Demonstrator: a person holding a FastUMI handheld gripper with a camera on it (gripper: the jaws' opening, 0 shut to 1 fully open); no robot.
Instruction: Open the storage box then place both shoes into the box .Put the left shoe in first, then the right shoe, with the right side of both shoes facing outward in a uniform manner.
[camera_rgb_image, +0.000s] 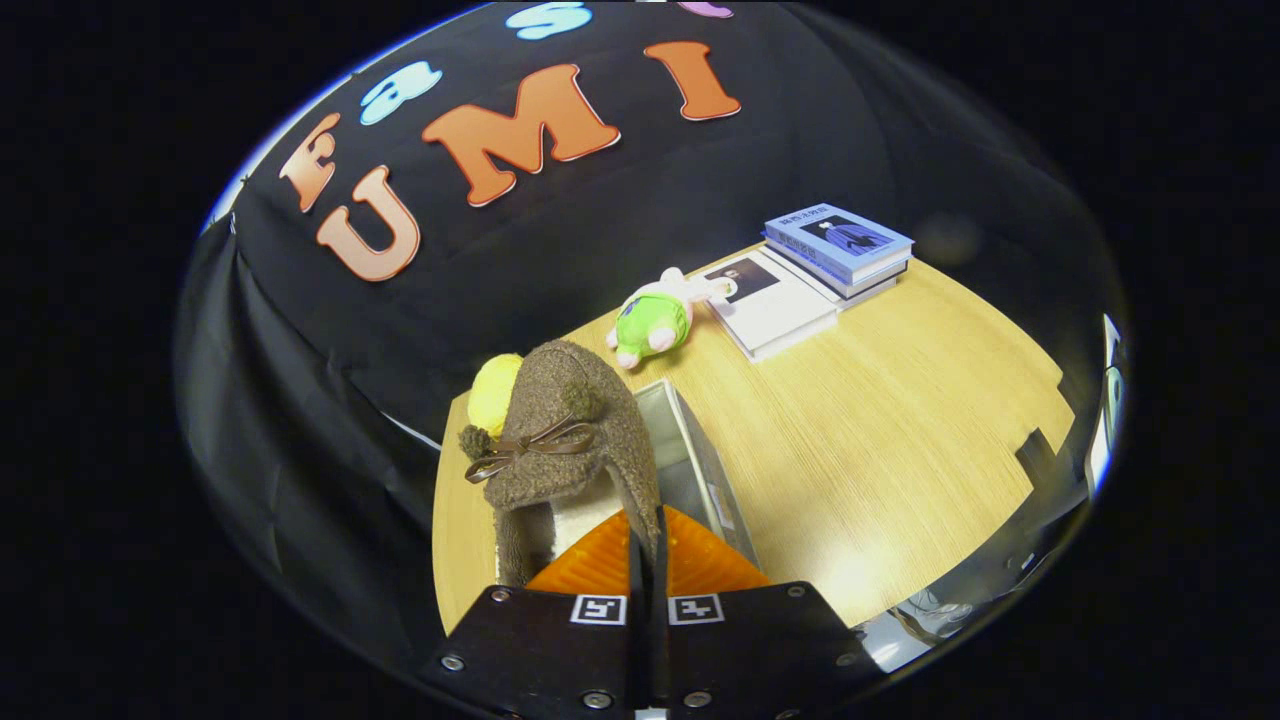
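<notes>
We see the tongs (648, 560) pressed nearly together, pinching the rim of a shoe (570, 440) between both fingers. The shoe is a fuzzy brown slipper-boot with a thin brown bow (525, 450) and small pompoms on its front. It hangs lifted just ahead of the fingers, its pale lining visible at the opening near the fingertips. We cannot tell whether it is the left or the right shoe.

Just right of the shoe and partly behind it we note the box (700, 470), light grey with a clear wall, standing on the wood-grain bench (880, 440). From here we cannot tell whether its door is open, nor whether anything lies inside.

A yellow round thing (493, 392) peeks out on the left, behind the top of the shoe; we cannot tell what it is.

Farther off on the bench lies a green and pink plush toy (655, 320). Just right of the toy, touching or nearly so, a white book (775, 305) lies flat. Beyond it, at the far right, sits a stack of books (838, 250) with a blue cover on top, overlapping the white book's far corner.

The right half of the bench shows a bright glare patch near the tongs.
</notes>
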